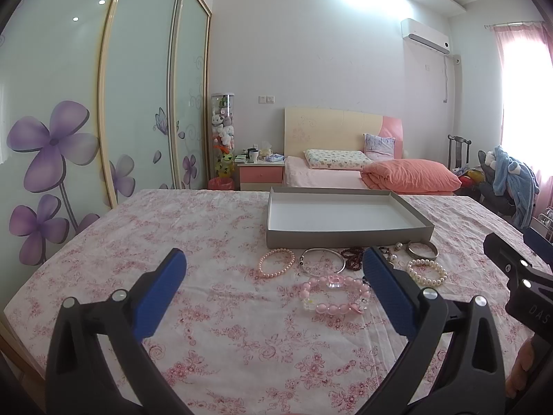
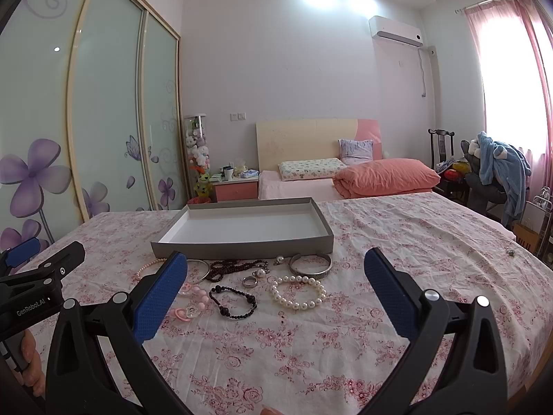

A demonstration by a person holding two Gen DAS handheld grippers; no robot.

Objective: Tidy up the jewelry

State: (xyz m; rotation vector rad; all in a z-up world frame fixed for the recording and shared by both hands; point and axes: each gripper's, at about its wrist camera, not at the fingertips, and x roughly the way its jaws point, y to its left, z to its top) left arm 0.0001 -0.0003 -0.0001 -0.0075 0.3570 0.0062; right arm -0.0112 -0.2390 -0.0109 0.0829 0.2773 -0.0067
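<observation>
The jewelry lies in a loose cluster on the floral tabletop (image 2: pixel 397 235), just before the grey tray (image 2: pixel 242 242): white pearl bracelet (image 2: pixel 298 292), black bead bracelet (image 2: pixel 232 302), silver bangle (image 2: pixel 310 265). The right gripper (image 2: pixel 276 294) hides part of the pink bracelet (image 1: pixel 333 294) (clearer from the left). Both the right and left gripper (image 1: pixel 273 288) have fingers spread wide, holding nothing.

I hold my left gripper (image 1: pixel 273 287) and my right gripper (image 2: pixel 276 287) side by side, level, both spread wide with nothing between their fingers.
</observation>
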